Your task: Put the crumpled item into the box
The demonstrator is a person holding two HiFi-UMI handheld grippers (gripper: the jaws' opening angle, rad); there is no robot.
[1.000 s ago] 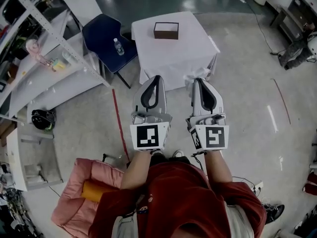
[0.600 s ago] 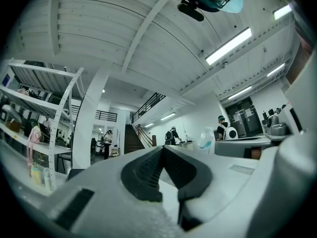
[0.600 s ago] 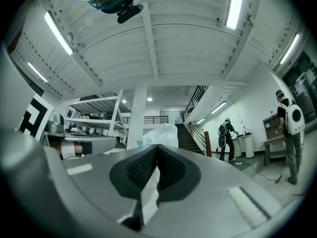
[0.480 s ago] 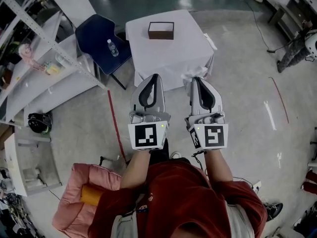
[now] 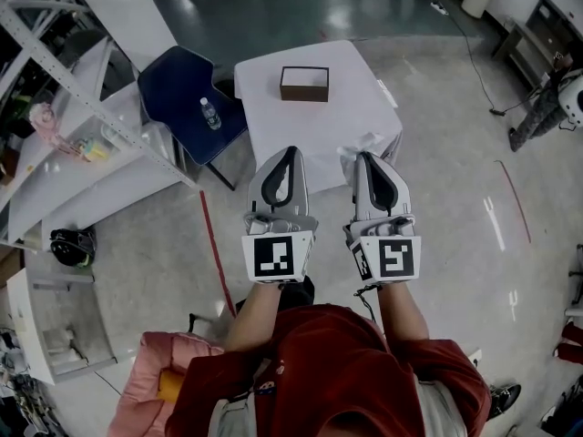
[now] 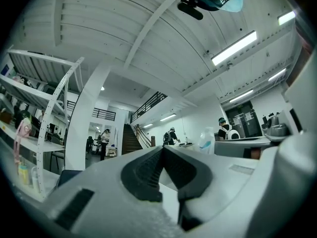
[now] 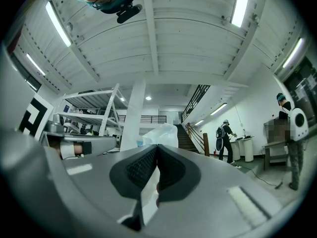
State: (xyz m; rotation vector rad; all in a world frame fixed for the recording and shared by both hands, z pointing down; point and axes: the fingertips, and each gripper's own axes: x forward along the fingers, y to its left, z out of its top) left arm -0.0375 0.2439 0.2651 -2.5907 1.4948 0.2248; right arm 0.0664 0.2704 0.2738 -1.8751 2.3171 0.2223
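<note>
A brown open-topped box (image 5: 304, 83) stands at the far side of a white-clothed table (image 5: 310, 130). A crumpled clear plastic item (image 5: 366, 142) lies at the table's near right edge. It also rises just beyond the jaws in the right gripper view as crumpled plastic (image 7: 161, 132), and off to the right as crumpled plastic (image 6: 207, 138) in the left gripper view. My left gripper (image 5: 290, 151) reaches over the table's near edge, jaws closed together, empty. My right gripper (image 5: 365, 156) is level with it, shut, its tips right in front of the plastic.
A blue chair (image 5: 182, 85) with a water bottle (image 5: 209, 113) on it stands left of the table. White shelving (image 5: 73, 144) fills the left side. A red floor line (image 5: 215, 244) runs towards me. Several people stand far off in the hall.
The table and box now sit lower in the head view and closer to the gripper tips. Both grippers stayed shut and side by side.
</note>
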